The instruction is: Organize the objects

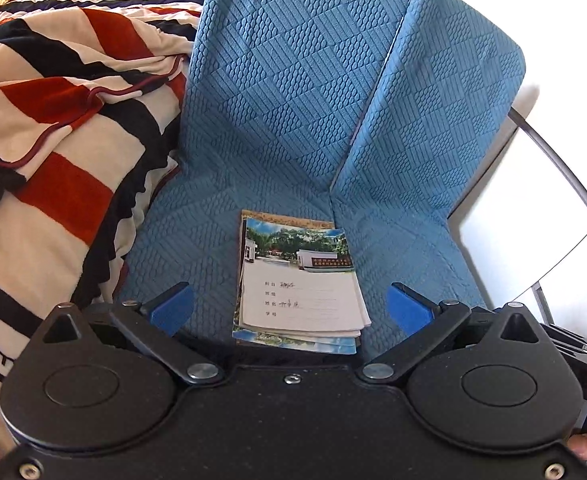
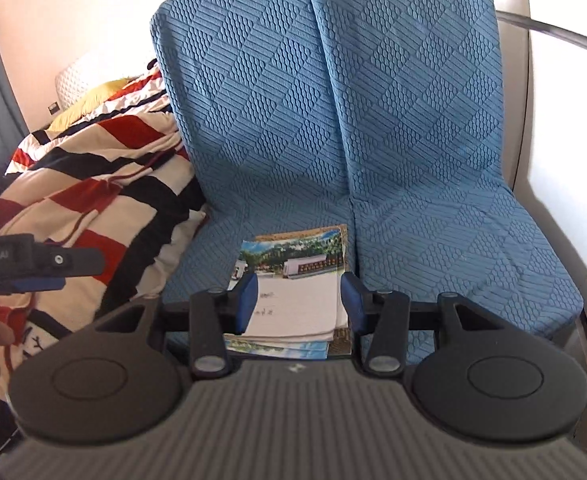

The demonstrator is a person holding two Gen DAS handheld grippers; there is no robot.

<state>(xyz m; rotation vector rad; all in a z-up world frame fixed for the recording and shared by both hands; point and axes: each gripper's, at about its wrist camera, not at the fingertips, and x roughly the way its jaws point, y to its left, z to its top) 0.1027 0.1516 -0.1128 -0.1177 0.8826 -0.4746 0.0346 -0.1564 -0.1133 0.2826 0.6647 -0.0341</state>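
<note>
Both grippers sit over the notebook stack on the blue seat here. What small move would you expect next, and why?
Probably the left gripper eases down and closes on the stack of thin paper notebooks with photo covers, squaring it. Its jaws stand wide open on either side of the stack without touching it, and the notebooks lie slightly fanned on the blue quilted seat cushion. The right gripper is half open above the stack.

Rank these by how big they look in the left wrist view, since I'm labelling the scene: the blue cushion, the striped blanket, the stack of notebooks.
1. Blue cushion, largest.
2. Striped blanket; runs off frame, so its true extent is unsure.
3. Stack of notebooks, clearly smallest.
</note>
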